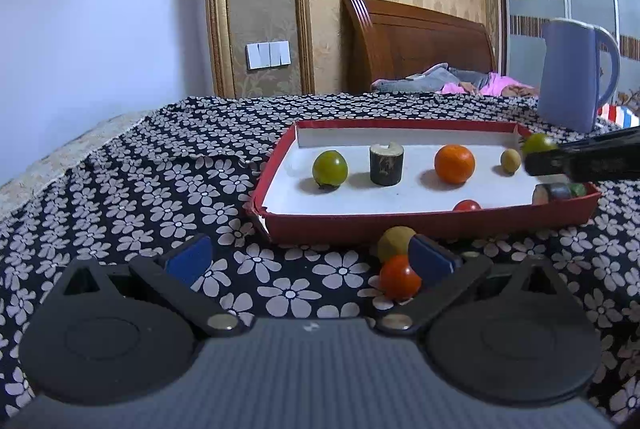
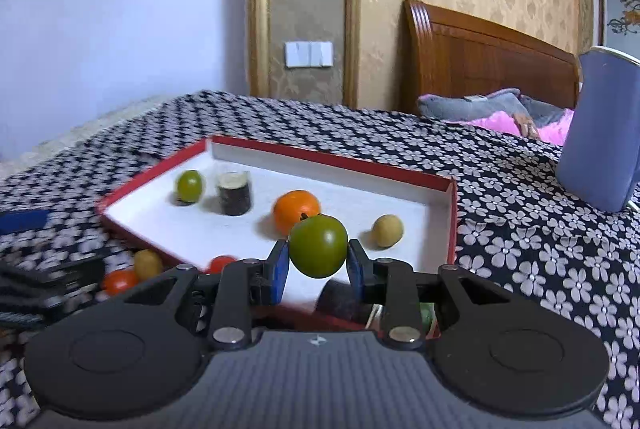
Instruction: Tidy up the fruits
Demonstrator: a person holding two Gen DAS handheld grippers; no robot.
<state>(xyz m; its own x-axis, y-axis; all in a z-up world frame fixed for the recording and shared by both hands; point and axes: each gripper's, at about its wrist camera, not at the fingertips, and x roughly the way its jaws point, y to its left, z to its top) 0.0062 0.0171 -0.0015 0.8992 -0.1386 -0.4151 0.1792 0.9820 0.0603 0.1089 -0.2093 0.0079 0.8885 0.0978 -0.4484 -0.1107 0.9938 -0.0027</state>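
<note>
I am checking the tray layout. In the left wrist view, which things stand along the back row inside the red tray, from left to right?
Green fruit → dark cylinder → orange → small yellowish fruit, all inside the red tray.

The left gripper (image 1: pixel 312 261) sits low and level, its jaws spread wide apart with nothing between them. Both blue pads (image 1: pixel 190 255) face inward, and the black linkage arms angle outward from the grey body. The right gripper (image 2: pixel 319 263) is raised, its jaws drawn close and clamped on a green fruit (image 2: pixel 318 245), one blue pad pressing each side. From the left wrist view, the right gripper's dark fingers reach in from the right edge, blurred.
</note>
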